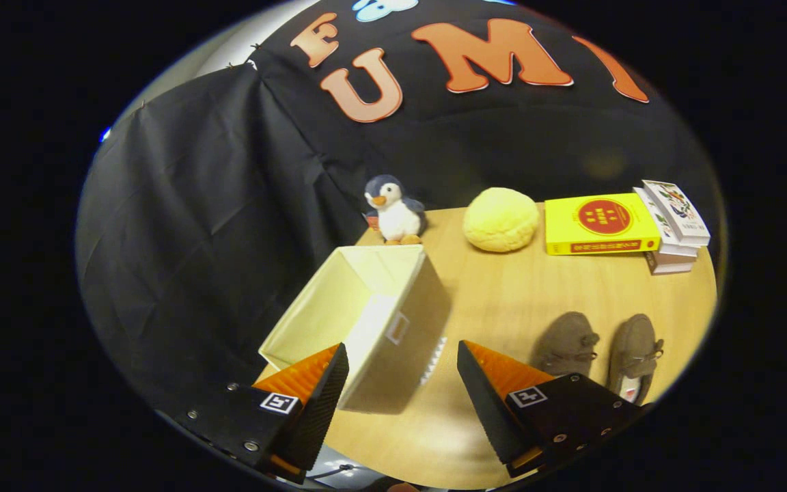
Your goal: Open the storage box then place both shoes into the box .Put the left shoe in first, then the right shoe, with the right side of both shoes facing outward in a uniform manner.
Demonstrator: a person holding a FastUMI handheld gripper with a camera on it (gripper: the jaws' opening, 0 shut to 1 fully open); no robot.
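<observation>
A black cloth wall (182, 225) hangs at the far left and behind the wooden table (503, 301). Beside it, the cream fabric box (366, 321) sits on the table's left part, open at the top and tilted, its near corner reaching between the fingers. The gripper (402, 362) is spread wide, its fingers (325, 383) on either side of that corner and pressing on nothing. Beyond the box, a penguin toy (393, 210) stands upright near the wall. Next comes a round yellow cushion (501, 219), well apart from the box. Nearer, just past the right finger, two brown shoes (598, 352) lie side by side on the table, toes pointing away. At the far right, a yellow book (600, 224) lies against a small stack of books (673, 225).
</observation>
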